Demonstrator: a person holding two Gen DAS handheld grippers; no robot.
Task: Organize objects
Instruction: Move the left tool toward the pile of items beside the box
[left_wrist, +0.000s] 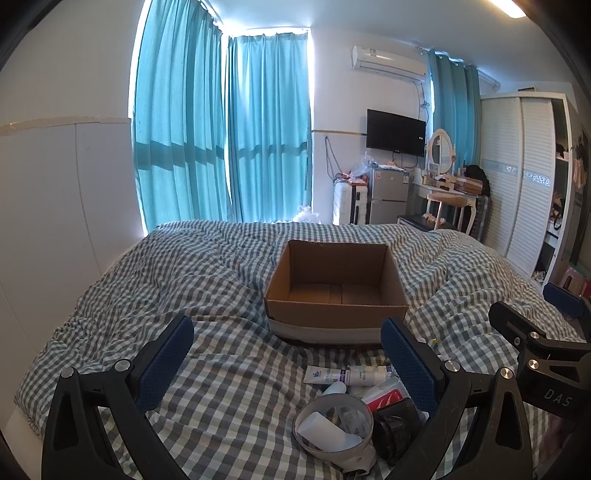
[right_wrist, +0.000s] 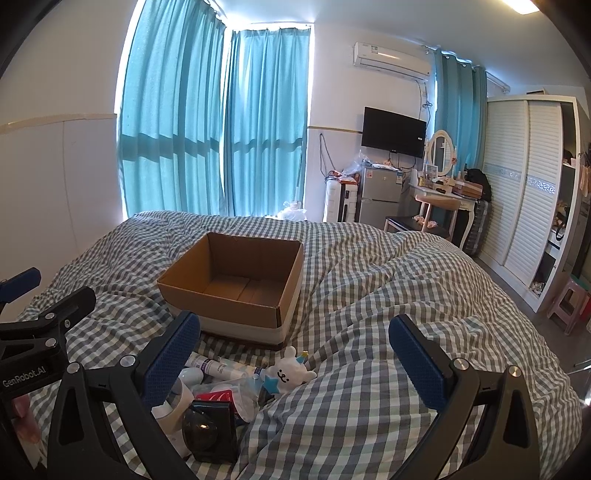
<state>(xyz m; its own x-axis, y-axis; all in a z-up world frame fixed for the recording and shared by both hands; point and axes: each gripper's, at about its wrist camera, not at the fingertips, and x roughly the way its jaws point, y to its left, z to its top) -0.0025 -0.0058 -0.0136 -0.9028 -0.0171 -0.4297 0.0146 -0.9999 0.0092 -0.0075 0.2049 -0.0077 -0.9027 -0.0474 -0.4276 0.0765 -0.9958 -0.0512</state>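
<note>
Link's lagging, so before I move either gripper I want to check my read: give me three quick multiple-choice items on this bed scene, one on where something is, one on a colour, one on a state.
1. Where does the pile of small items lie relative to the cardboard box?
A. Inside it
B. On the bedcover, on the camera's side of it
C. Behind it, by the curtains

2. What colour are the pads on the gripper fingers?
A. Blue
B. Red
C. Yellow

3. What is the state of the box?
A. Taped shut
B. Open and full
C. Open and empty

Answers:
1 B: the tubes, white bear toy and grey ring lie on the checked bedcover nearer the cameras than the box.
2 A: both the left gripper and right gripper show blue textured pads.
3 C: its bare bottom shows, nothing in it.
</note>
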